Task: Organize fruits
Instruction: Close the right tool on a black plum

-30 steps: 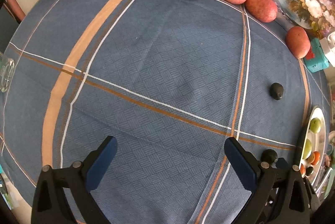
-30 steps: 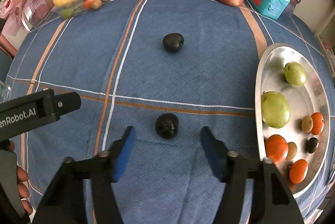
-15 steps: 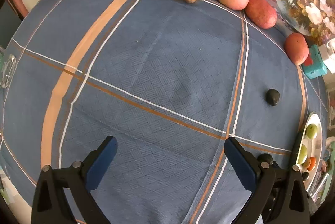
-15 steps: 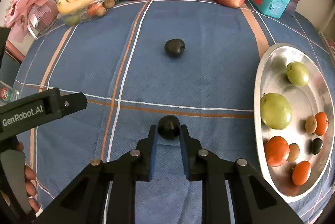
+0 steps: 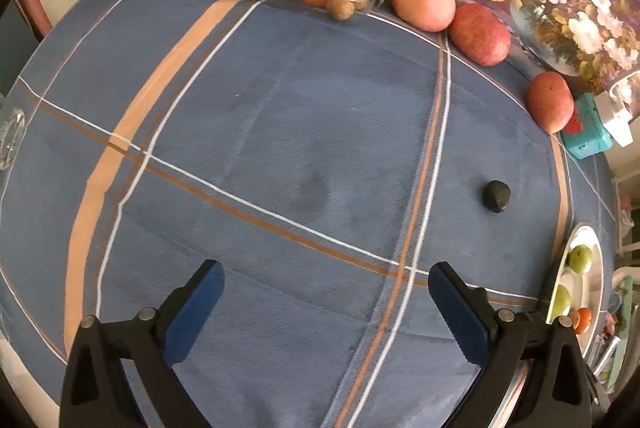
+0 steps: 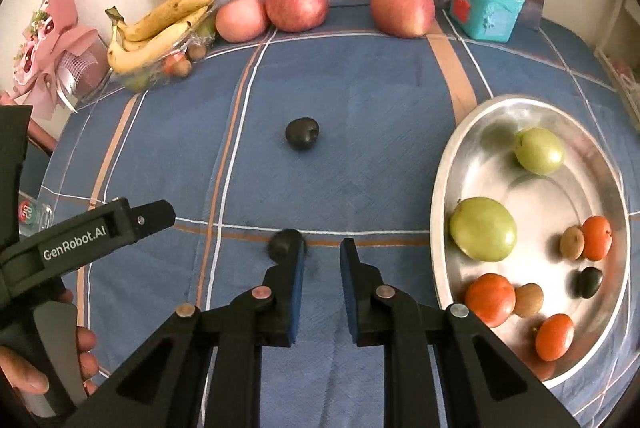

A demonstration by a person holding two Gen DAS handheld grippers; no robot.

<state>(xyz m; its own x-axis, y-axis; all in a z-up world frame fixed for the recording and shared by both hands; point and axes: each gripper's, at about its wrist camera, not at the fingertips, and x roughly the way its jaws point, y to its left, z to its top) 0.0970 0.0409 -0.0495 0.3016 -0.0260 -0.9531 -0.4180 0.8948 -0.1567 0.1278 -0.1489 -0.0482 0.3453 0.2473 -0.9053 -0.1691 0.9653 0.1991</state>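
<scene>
My right gripper point(image 6: 322, 252) is shut, and only blue cloth shows in the narrow gap between its pads. A small dark fruit point(image 6: 282, 244), blurred, lies just outside the left fingertip and is not held. A second dark fruit point(image 6: 303, 133) point(image 5: 496, 195) rests on the cloth farther back. The steel tray point(image 6: 440, 187) at the right holds two green fruits, orange ones, small brown ones and a dark one. My left gripper point(image 5: 326, 288) hangs open over bare cloth with nothing between its fingers.
Along the back edge are bananas point(image 6: 160, 27) on a clear dish of small fruits, three red apples point(image 6: 402, 5), a teal box point(image 6: 484, 7) and a flower picture. A pink gift bundle point(image 6: 52, 63) sits at the back left. A person's hand point(image 6: 24, 376) holds the left gripper.
The right jaws closed around the near dark fruit, then lifted a little. The fruit now sits outside the left finger instead of between the pads. The left gripper stayed open.
</scene>
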